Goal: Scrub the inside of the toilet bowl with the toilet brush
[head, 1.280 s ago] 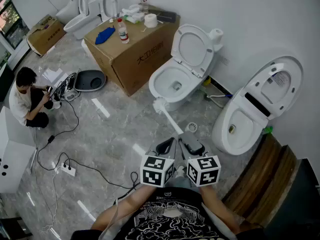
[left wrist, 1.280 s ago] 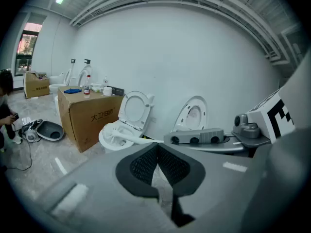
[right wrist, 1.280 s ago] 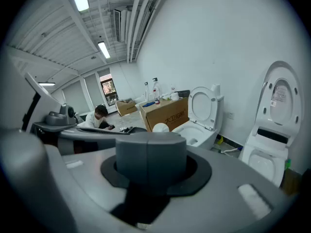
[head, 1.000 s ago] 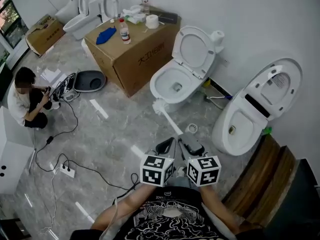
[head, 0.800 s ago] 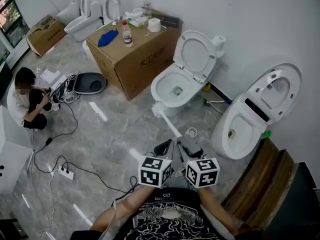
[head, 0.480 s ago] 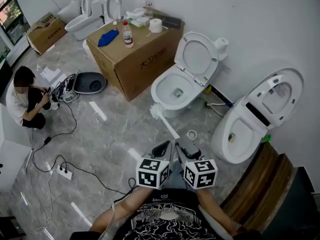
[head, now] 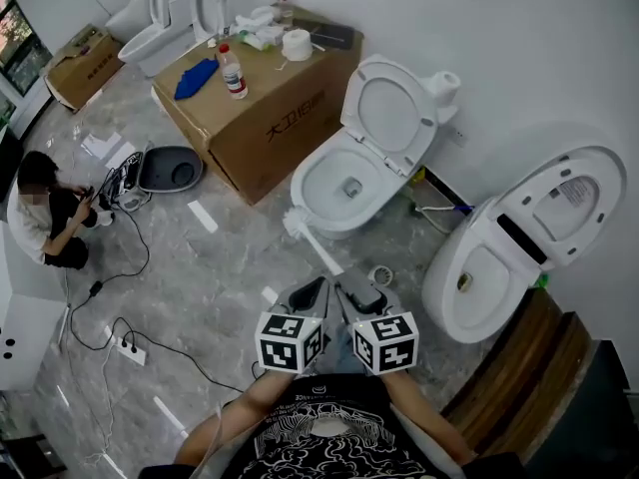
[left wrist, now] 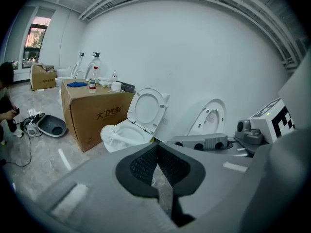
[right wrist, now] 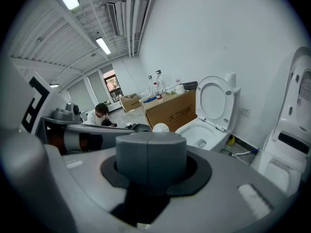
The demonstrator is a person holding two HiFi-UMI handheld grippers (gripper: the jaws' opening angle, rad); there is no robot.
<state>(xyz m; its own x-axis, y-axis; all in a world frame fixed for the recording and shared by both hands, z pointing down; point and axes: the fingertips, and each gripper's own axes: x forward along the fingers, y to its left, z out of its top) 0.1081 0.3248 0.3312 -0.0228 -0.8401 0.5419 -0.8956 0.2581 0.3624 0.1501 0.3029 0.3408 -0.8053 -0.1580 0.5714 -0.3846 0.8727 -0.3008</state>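
A white toilet stands with seat and lid up; its bowl is open. My right gripper is shut on the grey handle of the toilet brush. The brush's white head hangs over the floor just in front of the bowl's front left rim. In the right gripper view the grey handle end fills the jaws of the right gripper, with the brush head beyond it. My left gripper is beside the right one; the left gripper is shut on nothing, its pads touching.
A cardboard box left of the toilet carries a bottle, a paper roll and a blue cloth. A second toilet stands at right, beside wooden boards. A person crouches far left; cables cross the floor.
The head view has shifted, so the toilet and box sit lower and nearer. Both grippers and the brush have drifted left in view; the brush head stays just short of the bowl's rim.
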